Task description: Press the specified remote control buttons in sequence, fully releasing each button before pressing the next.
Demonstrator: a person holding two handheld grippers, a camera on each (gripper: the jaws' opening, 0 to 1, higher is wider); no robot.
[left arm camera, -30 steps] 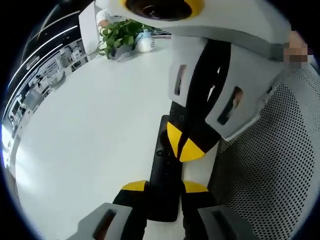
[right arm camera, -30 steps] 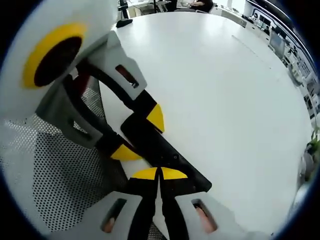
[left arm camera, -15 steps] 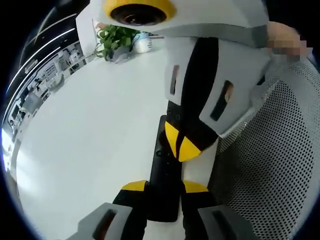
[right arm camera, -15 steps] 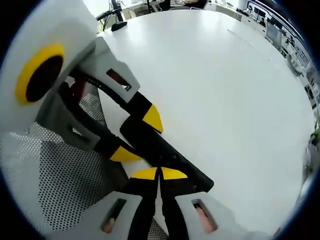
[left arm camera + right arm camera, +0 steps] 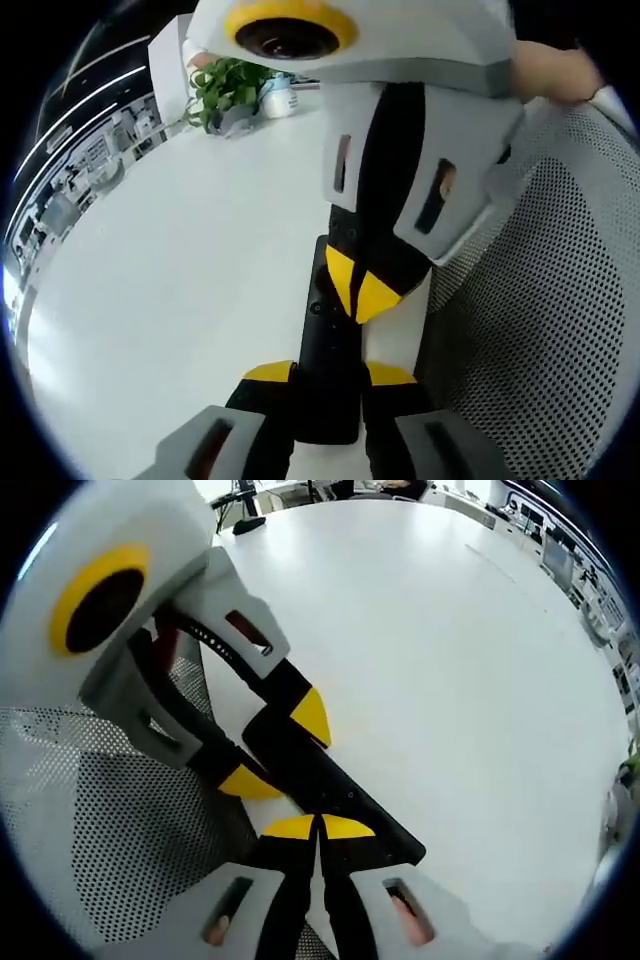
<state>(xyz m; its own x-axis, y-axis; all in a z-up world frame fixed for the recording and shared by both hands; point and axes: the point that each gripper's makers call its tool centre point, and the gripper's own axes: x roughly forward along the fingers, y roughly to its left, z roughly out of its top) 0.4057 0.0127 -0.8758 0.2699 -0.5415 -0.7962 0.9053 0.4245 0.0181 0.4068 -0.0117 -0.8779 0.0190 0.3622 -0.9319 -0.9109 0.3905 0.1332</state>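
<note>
While mesh chair (image 5: 540, 330) crowds remote (image 5: 328, 370), plant (image 5: 228, 88) stands afar.

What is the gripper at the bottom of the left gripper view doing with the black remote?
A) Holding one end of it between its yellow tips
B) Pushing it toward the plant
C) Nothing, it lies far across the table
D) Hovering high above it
A: the left gripper has its yellow-tipped jaws on either side of the near end of the black remote.
</note>
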